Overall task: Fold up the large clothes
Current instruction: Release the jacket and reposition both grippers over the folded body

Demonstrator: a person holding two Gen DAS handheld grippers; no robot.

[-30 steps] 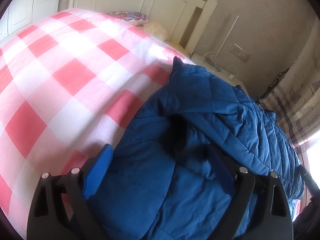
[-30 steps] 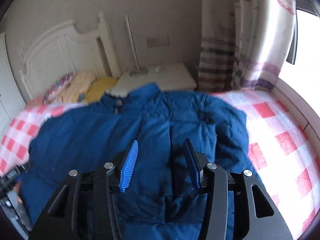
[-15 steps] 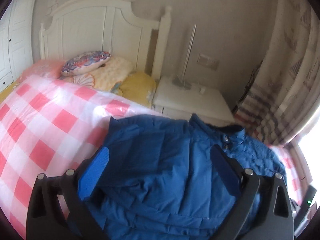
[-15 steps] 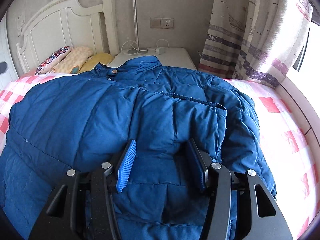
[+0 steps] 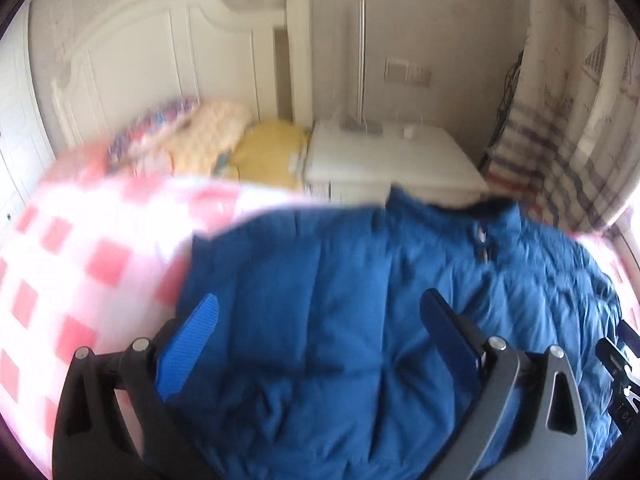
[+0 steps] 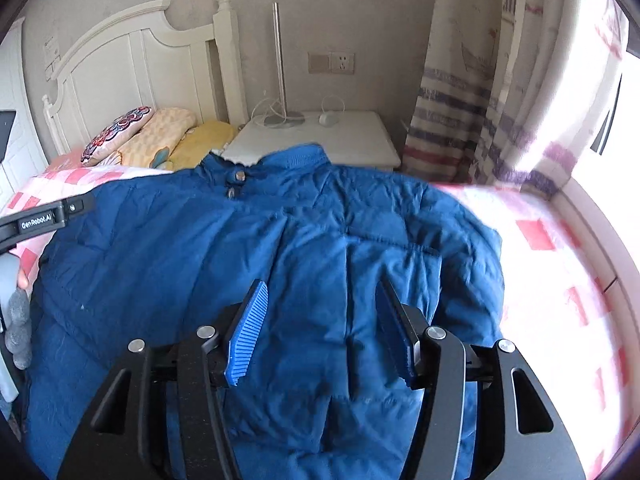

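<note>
My left gripper [image 5: 320,328] has its fingers [image 5: 188,344] spread wide, pointing toward 12 o'clock. My right gripper [image 6: 324,324] points the same way, fingers [image 6: 244,332] parted less, gripping nothing. Left view's pretty blurry.

Home bedroom. Bed with white headboard [image 6: 132,64] upper left, pink checked bedspread [image 6: 552,280] at right, pillows [image 6: 160,136], white nightstand [image 6: 320,140] at centre top, striped curtain [image 6: 460,112] upper right.
</note>
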